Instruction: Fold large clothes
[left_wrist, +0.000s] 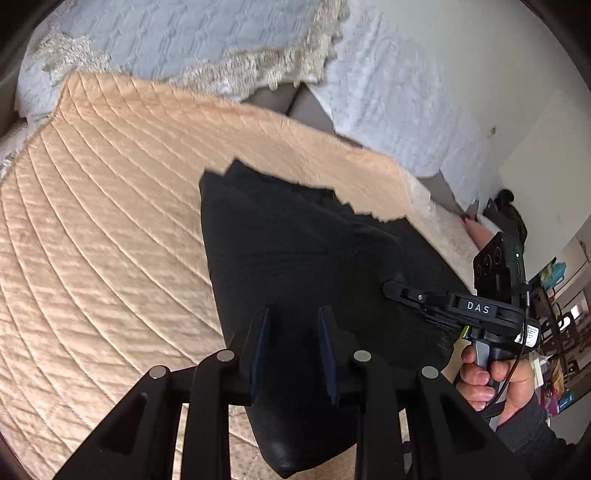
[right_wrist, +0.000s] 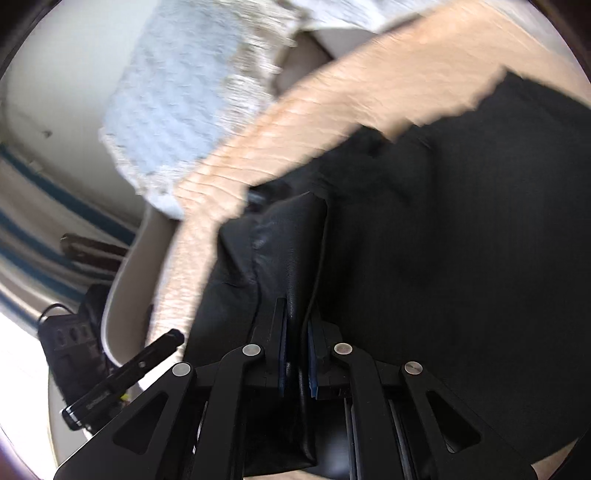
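A large black garment (left_wrist: 295, 251) lies on a peach quilted bedspread (left_wrist: 110, 221), its near part lifted. My left gripper (left_wrist: 293, 332) is shut on the black fabric, which bunches between its blue pads. The right gripper (left_wrist: 402, 291) shows at the garment's right edge, held by a hand. In the right wrist view the right gripper (right_wrist: 296, 332) is shut on a thick folded edge of the garment (right_wrist: 443, 240), which rises between the pads. That view is blurred by motion.
White lace-edged pillows (left_wrist: 184, 40) lie at the head of the bed. A white wall and door stand on the right, with cluttered shelves (left_wrist: 561, 332) at the far right. The bedspread's edge (right_wrist: 192, 229) curves past a dark device (right_wrist: 70, 339) below.
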